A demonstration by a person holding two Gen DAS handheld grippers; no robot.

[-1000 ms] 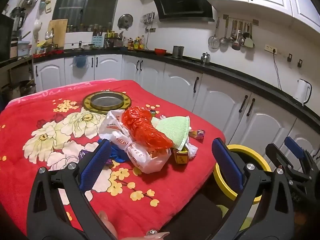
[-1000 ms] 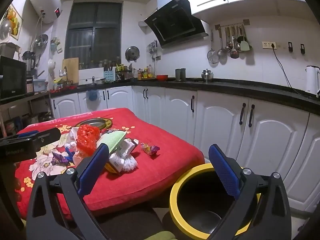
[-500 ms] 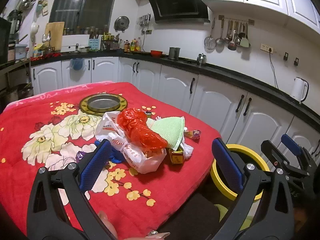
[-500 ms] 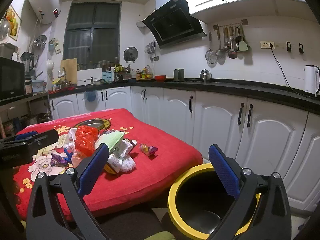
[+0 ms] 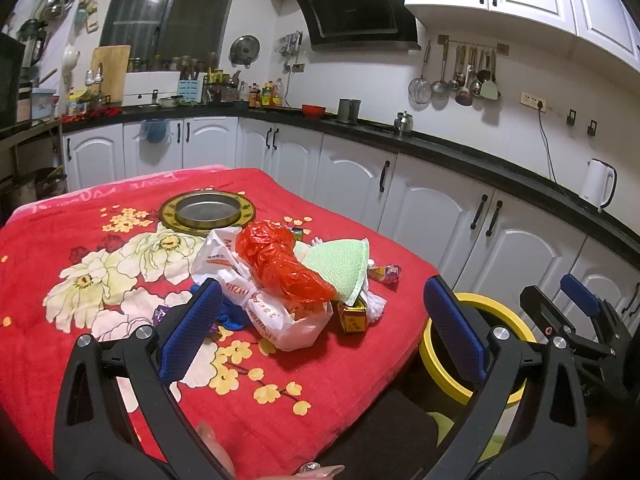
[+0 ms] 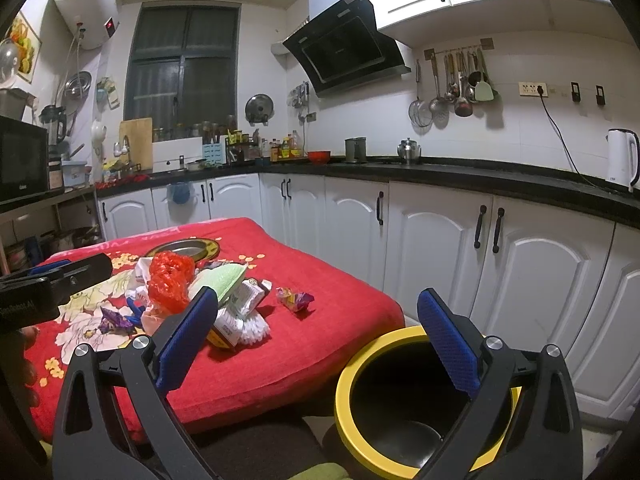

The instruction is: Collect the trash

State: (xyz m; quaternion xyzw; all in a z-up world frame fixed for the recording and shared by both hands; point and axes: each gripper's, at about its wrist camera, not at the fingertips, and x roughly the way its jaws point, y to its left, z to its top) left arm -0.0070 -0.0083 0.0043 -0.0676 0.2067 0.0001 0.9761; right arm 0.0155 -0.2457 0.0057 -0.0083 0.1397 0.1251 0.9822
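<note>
A heap of trash lies on the bench covered by a red flowered blanket (image 5: 80, 360), near its right edge and towards the front corner. On top sits a crumpled red plastic bag (image 5: 280, 264), resting on a white printed plastic bag (image 5: 256, 300), with a pale green textured pad (image 5: 340, 268) touching the red bag's right side. A small yellow carton (image 5: 354, 318) and a white stringy bundle (image 5: 376, 304) sit at the heap's front; a crinkled candy wrapper (image 5: 386, 272) lies just apart towards the right edge.

The left hand-held gripper (image 5: 320, 332) hovers released, jaws spread wide and empty, with the heap straight ahead between its blue pads; it looks the nearer of the two. The red bag's long axis runs diagonally, from far left to near right. The right hand-held gripper (image 6: 316, 340) is likewise released and empty, poised above the yellow-rimmed black bin (image 6: 352, 368) that stands on the floor just off the bench's right edge; the heap lies to its left.

The right wrist view shows the bin's dark inside and a purple wrapper (image 6: 116, 316) at the heap's left. The left wrist view shows the whole heap from above, and only part of the bin's rim.
</note>
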